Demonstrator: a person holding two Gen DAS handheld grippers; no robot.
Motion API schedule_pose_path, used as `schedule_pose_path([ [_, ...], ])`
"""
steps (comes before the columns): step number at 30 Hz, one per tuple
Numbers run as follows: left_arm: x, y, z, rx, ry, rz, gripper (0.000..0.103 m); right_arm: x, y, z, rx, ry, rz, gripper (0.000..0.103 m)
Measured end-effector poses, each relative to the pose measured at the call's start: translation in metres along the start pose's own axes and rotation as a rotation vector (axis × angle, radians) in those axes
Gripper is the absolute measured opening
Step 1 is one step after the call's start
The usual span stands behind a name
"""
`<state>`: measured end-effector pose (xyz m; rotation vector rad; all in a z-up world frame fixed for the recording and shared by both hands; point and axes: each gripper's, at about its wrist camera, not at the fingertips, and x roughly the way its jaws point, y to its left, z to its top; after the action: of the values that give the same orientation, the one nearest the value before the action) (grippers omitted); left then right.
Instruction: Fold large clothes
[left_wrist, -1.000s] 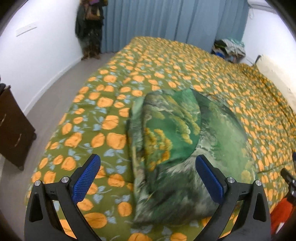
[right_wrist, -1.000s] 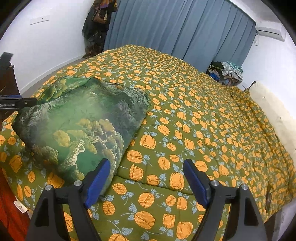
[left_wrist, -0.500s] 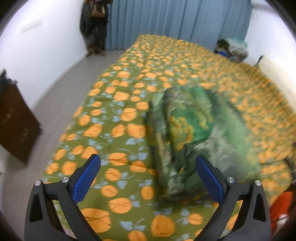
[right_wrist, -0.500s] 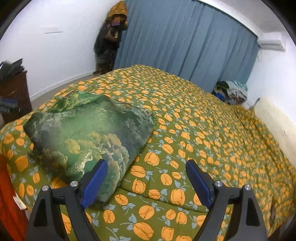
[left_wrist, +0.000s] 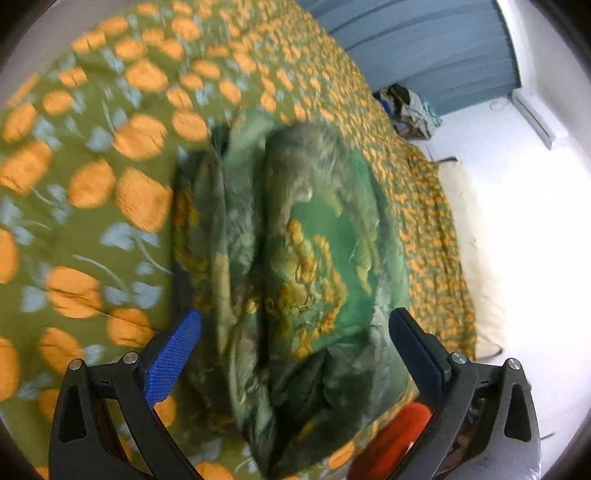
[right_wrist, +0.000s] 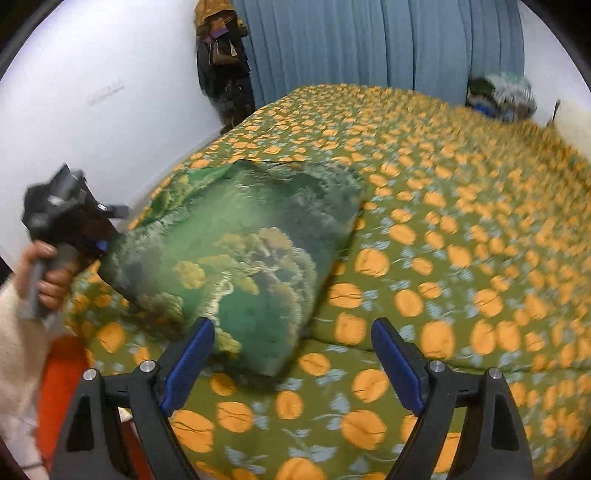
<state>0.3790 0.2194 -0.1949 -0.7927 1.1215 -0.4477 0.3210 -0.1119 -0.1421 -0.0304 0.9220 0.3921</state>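
The green printed garment (right_wrist: 236, 254), already folded into a thick bundle, lies on the bed's orange-flowered quilt (right_wrist: 461, 229) near the corner closest to the person, w/ its layered folded edges showing in the left wrist view (left_wrist: 295, 258). Left gripper (left_wrist: 295, 339): jaws wide apart, straddling the near end of the bundle, one pad on either side, not pressing as far as the blur lets me tell. Right gripper (right_wrist: 291, 354): jaws also apart, nothing clamped; they have just been opening a bit, only the bundle's near corner and quilt betw. them. In the right wrist view the left hand (right_wrist: 44, 273) holds its tool at the bundle's left end. Step in hand, prob.: folding looks done or nearly so; grippers lining up on the bundle, either for a last fold or to lift it away. Next move needs both sets of jaws to close on all layers at once, at opp. ends, so the stack doesn't slide open. Fabric looks slippery and puffy, so a shallow bite could lose the top layer.
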Motion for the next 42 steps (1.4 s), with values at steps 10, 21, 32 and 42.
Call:
schedule_pose_path([
  [10, 0.037, 0.014, -0.011, 0.014, 0.083, -0.034, 0.103, 0.066, -0.056, 0.008, 0.334, 0.064, 0.355, 0.088],
  [21, 0.074, 0.011, -0.012, 0.060, 0.187, -0.024, 0.103, 0.163, -0.062, 0.006, 0.381, 0.161, 0.531, 0.089],
  [32, 0.090, -0.018, -0.012, 0.133, 0.125, 0.065, 0.088, 0.184, -0.035, 0.024, 0.269, 0.158, 0.505, 0.078],
  [42, 0.052, -0.102, -0.044, 0.269, -0.057, 0.089, 0.059, 0.089, 0.029, 0.042, -0.042, -0.102, 0.396, 0.062],
])
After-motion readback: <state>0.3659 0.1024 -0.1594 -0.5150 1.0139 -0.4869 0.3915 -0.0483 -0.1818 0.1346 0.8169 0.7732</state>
